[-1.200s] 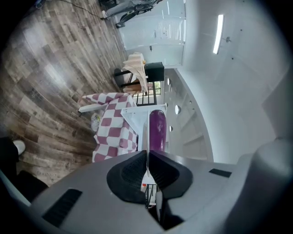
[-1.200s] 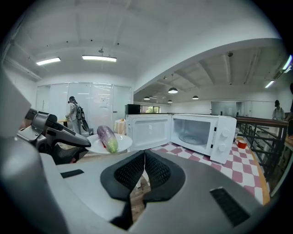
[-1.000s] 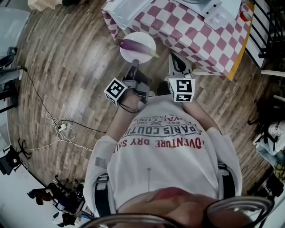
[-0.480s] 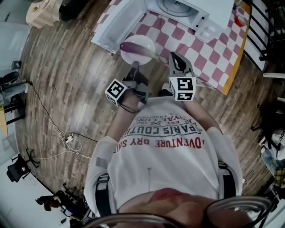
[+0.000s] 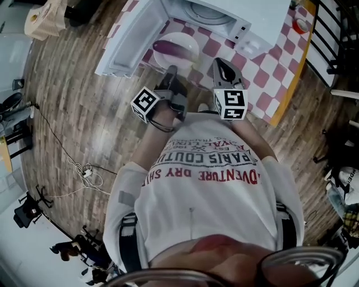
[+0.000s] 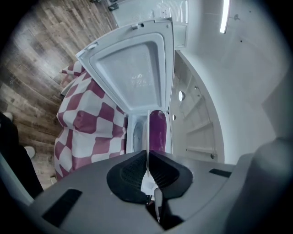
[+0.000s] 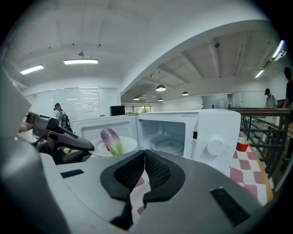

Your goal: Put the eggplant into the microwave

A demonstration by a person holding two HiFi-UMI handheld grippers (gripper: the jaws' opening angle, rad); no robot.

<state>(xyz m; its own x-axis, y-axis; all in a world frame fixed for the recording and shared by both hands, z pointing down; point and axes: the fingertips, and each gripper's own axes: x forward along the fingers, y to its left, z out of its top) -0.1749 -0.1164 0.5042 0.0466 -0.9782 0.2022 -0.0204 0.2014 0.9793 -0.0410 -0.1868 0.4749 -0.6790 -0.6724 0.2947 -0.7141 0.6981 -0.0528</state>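
Observation:
A purple eggplant (image 5: 173,48) lies on a white plate (image 5: 188,40). My left gripper (image 5: 171,69) is shut on the plate's near rim and holds it just in front of the white microwave (image 5: 224,14), beside its open door (image 5: 132,39). In the left gripper view the plate (image 6: 146,137) shows edge-on between the pads, with the eggplant (image 6: 157,130) beyond and the door (image 6: 132,73) above. My right gripper (image 5: 223,64) is shut and empty, to the right of the plate. Its view shows the eggplant (image 7: 110,140), the open cavity (image 7: 167,135) and the left gripper (image 7: 59,139).
The microwave stands on a table with a red-and-white checked cloth (image 5: 275,73). A red cup (image 7: 242,145) sits on the table to the right of the microwave. Black railings (image 5: 342,39) run along the right. Cables (image 5: 84,171) lie on the wooden floor at left.
Both grippers have moved forward towards the microwave. The plate with the eggplant went from beside the table's edge to above the cloth, in front of the open cavity.

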